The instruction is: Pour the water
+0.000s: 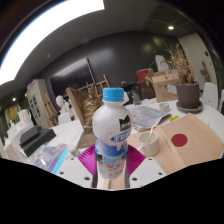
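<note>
Pinched upright in the claw (111, 172), water bottle (112, 135) with blue cap, label writing unreadable.

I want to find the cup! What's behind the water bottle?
Just behind the bottle, to its right, sits a small cup on the table. Papers lie farther back. The bottle, held in the tool, hides whatever is directly behind it.

White bottle (112, 140), blue cap (114, 95), dark label (120, 128).

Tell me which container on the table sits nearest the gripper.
The blue-capped water bottle, standing upright between the fingers. The small cup sits beyond it, beside the bottle; the plant pot is far back.
</note>
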Tool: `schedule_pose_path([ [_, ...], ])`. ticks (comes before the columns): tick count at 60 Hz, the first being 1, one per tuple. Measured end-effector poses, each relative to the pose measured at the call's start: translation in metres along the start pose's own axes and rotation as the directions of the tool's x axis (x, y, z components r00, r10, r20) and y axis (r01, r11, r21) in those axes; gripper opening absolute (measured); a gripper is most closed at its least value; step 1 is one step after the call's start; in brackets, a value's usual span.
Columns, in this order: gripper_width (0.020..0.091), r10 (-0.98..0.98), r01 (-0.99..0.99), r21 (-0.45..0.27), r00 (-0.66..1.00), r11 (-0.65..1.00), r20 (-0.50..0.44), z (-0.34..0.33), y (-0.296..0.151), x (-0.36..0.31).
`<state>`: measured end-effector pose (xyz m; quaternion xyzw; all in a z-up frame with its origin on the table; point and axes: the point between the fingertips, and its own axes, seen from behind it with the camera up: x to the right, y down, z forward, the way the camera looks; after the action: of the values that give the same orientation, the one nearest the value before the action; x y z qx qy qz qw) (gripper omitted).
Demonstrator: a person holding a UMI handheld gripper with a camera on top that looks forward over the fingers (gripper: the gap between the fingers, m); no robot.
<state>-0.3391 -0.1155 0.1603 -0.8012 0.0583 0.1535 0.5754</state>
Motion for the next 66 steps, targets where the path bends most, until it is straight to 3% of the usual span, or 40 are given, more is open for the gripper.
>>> schedule_pose_path([
  [7, 0.0354, 0.363, -0.364, -0.005, 0.925, 0.931, 0.113, 0.028, -0.038, -0.025],
  [17, 0.0351, 0.808, -0.804, -0.136, 0.544, 0.579, 0.226, 0.076, -0.067, -0.035],
  [28, 0.0353, 0.967, -0.935, -0.290, 0.145, 0.202, 0.208, 0.108, -0.064, -0.036],
  [38, 0.0355, 0.984, -0.941, -0.333, -0.110, -0.056, 0.143, 0.127, -0.056, -0.024],
  [46, 0.0355, 0.980, -0.938, -0.330, -0.154, -0.105, 0.128, 0.132, -0.054, -0.018],
  [54, 0.0353, 0.989, -0.943, -0.328, -0.091, -0.048, 0.115, 0.131, -0.051, -0.016],
  [60, 0.0355, 0.980, -0.936, -0.304, 0.137, 0.176, 0.146, 0.122, -0.059, -0.013],
  [66, 0.0355, 0.864, -0.841, -0.216, 0.455, 0.497, 0.215, 0.108, -0.089, 0.000],
])
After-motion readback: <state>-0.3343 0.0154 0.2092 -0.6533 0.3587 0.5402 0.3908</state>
